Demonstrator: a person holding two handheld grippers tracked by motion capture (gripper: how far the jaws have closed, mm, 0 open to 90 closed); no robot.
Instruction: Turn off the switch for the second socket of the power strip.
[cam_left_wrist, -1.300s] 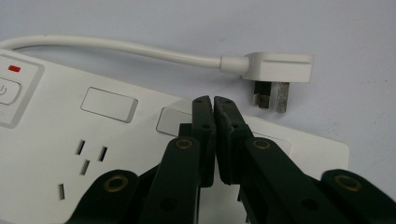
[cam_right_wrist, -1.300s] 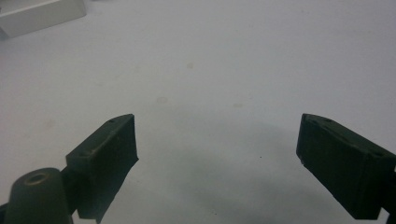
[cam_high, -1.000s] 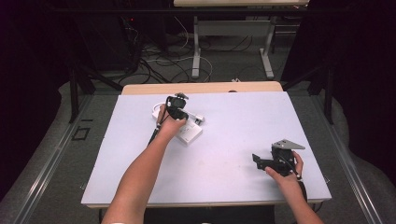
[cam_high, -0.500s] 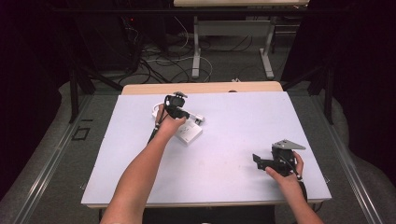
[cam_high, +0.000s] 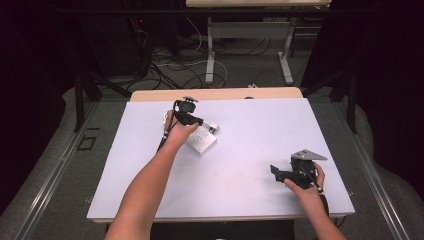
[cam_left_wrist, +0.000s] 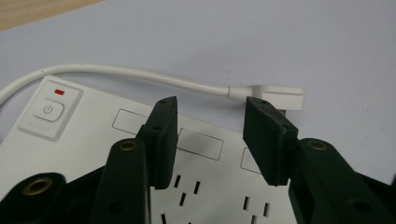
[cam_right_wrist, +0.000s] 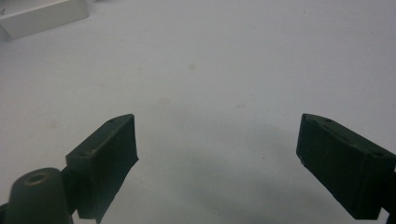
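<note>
Two grippers work over the pale table. Your left gripper hovers over the white power strip near the far edge, left of centre, jaws parted with nothing between them. The strip's cable curves past the jaw tips to a flat white plug (lying on the surface just beyond the right-hand jaw). Your right gripper sits near the near right corner, jaws spread wide over bare tabletop.
</note>
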